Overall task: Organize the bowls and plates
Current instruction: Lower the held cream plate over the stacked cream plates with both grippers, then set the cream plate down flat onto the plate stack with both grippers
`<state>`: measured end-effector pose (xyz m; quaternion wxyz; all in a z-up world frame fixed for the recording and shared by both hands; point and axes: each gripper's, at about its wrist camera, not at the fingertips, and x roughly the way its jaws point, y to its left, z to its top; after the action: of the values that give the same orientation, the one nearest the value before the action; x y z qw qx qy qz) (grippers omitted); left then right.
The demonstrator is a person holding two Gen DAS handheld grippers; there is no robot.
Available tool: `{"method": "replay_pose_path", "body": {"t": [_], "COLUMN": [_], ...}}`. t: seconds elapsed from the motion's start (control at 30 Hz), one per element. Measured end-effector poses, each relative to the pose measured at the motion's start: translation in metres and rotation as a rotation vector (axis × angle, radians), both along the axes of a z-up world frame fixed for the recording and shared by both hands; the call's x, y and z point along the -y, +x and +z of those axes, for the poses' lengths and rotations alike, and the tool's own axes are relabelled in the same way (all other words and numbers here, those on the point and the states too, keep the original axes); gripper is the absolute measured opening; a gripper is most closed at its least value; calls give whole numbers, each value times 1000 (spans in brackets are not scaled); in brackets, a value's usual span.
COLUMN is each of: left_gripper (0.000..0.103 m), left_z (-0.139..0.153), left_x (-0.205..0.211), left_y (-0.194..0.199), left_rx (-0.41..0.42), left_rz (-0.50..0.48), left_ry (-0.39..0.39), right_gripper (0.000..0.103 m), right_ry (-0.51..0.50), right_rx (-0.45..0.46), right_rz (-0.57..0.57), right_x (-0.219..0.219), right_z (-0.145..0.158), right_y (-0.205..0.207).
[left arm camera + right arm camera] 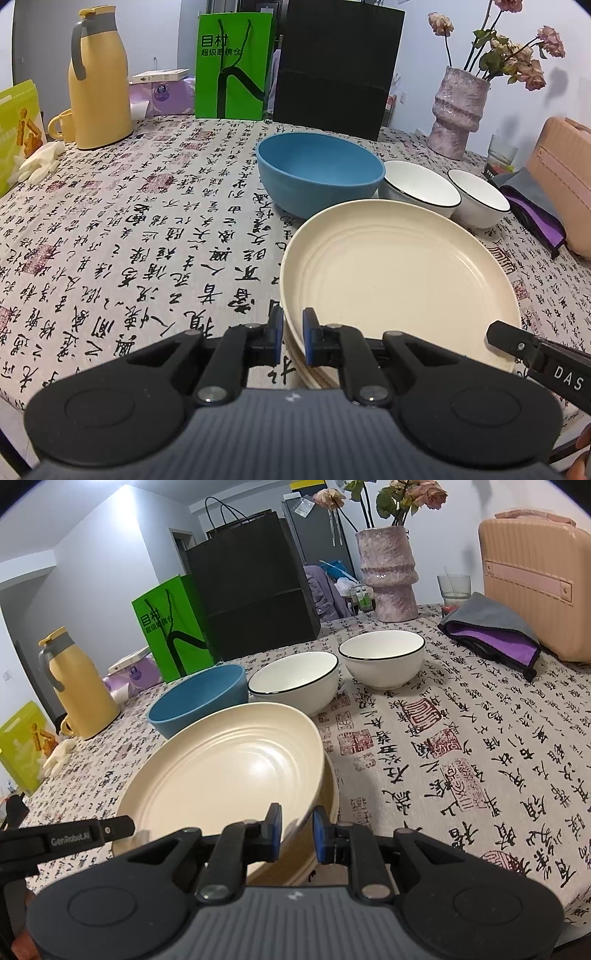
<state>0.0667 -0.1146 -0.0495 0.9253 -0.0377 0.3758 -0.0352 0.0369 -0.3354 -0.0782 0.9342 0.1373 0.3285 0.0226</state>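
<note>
A yellow thermos jug (pixel 99 81) stands upright on the calligraphy-print tablecloth (pixel 147 229), a yellow mug (pixel 62 125) just beside it. Behind stand a green paper bag (pixel 232 66) and a black paper bag (pixel 336 70), side by side. A pink vase (pixel 458 110) holds dried roses (pixel 517 51). A pink case (pixel 535 583) stands near a grey-and-purple cloth (pixel 491 631).
</note>
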Motion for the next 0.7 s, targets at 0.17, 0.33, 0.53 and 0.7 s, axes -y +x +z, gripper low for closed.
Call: {"method": "replay_pose_path", "body": {"t": [0.17,0.33,0.53,0.7], "left_gripper": [11,11,11,11], "left_z": [-2,-3,-5,-6], "left_x": [1,3,5,5], "left_y": [0,-2,-3,-3], "left_rx": [-5,-3,2,2], "left_rz": [-3,-8,-11,-12], "left_ry": [-1,10,23,27], "right_gripper": [17,17,17,17], "right_ry": [-40,-84,-145,-202], "right_rx": [11,22,37,50], "right_rz": [-3,-9,-9,-6], "right_x": [-4,-9,-17,-25], "right_z": [1,1,1,0], "right_y": [-2,-5,-8,-9]}}
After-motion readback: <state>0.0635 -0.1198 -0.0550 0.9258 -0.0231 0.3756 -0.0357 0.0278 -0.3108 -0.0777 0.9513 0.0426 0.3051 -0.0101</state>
